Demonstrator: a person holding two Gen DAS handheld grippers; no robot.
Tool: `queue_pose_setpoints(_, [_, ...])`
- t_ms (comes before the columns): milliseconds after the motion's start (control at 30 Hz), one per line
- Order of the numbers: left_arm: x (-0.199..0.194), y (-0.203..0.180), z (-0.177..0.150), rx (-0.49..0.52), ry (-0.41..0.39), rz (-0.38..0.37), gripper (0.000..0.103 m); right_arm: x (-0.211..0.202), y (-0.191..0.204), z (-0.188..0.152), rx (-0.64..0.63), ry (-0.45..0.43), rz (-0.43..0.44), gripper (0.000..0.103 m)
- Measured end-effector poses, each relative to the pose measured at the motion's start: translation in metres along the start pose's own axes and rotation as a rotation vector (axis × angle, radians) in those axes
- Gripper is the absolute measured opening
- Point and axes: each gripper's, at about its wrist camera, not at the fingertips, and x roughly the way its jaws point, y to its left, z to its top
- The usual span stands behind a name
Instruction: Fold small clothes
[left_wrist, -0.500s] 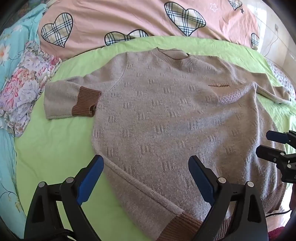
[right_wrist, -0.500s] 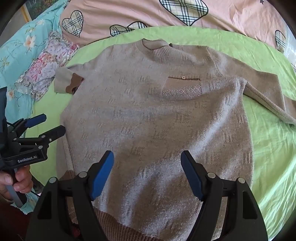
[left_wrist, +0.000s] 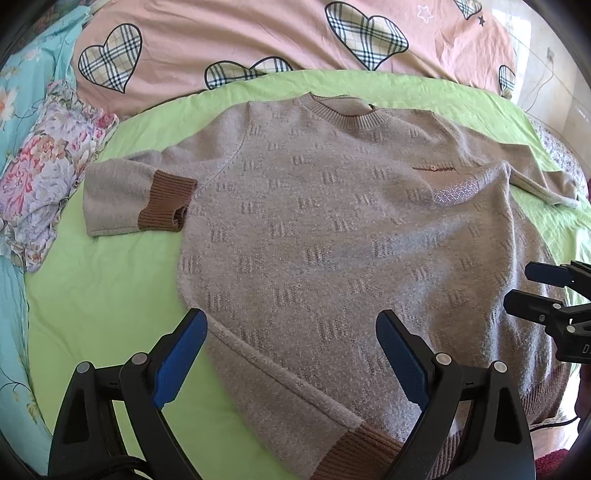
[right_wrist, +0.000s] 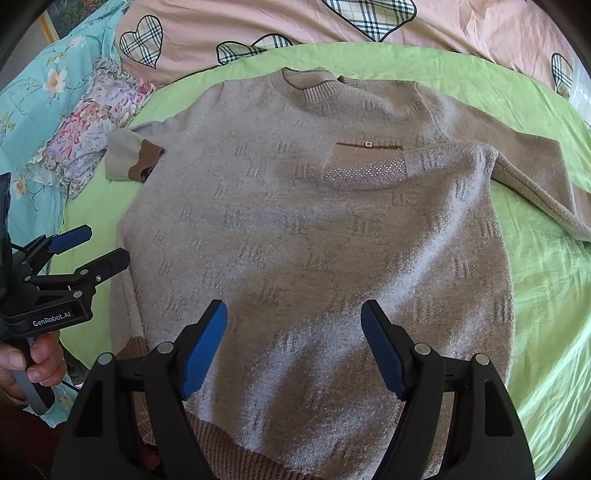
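Sweater lies flat, front up, on the green sheet, collar far, hem near. Left gripper hovers over the near-left side edge, jaws wide apart, nothing between them. Right gripper hangs over the near hem, also apart and empty. Folding looks barely begun (left sleeve tucked, right sleeve sprawled out). Next, likely: pinch an edge and carry it across.

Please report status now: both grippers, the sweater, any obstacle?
Left gripper open, right gripper open, both above the hem. Sweater flat on green sheet, one sleeve folded in. Nothing in the way.
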Motion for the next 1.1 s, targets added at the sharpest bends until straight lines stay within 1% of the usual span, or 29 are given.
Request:
queue_pose_setpoints(100, [0.0, -0.001, 0.001, -0.001, -0.004, -0.01, 0.093, 0.001, 0.0, -0.001, -0.004, -0.004, -0.01, 0.075])
queue_pose_setpoints(133, [0.0, -0.002, 0.0, 0.004, -0.002, -0.003, 0.093, 0.0, 0.001, -0.001, -0.004, -0.006, -0.013, 0.075])
queue_pose_setpoints(167, [0.001, -0.002, 0.0, 0.008, 0.005, -0.003, 0.093, 0.001, 0.0, -0.001, -0.011, -0.005, -0.029, 0.075])
queue_pose_setpoints(467, [0.002, -0.002, 0.001, 0.008, 0.017, -0.005, 0.093, -0.002, -0.002, 0.001, 0.005, -0.015, 0.003, 0.075])
queue_pose_setpoints(500, [0.002, -0.002, 0.001, 0.009, 0.016, -0.003, 0.093, -0.003, -0.002, 0.001, -0.002, -0.029, 0.002, 0.075])
queue_pose_setpoints(667, [0.004, -0.002, 0.002, 0.018, 0.021, 0.012, 0.093, -0.003, -0.001, 0.003, 0.004, -0.034, 0.027, 0.075])
queue_pose_setpoints(733, [0.006, -0.001, 0.002, 0.016, 0.037, 0.006, 0.093, -0.003, -0.001, 0.003, 0.004, -0.044, 0.041, 0.075])
queue_pose_setpoints(833, [0.007, 0.0, 0.001, 0.013, 0.053, 0.001, 0.093, -0.002, -0.002, 0.003, -0.002, -0.031, 0.021, 0.075])
queue_pose_setpoints(1100, [0.013, 0.002, 0.003, 0.008, 0.057, -0.001, 0.093, -0.001, -0.006, 0.005, 0.025, -0.03, 0.043, 0.075])
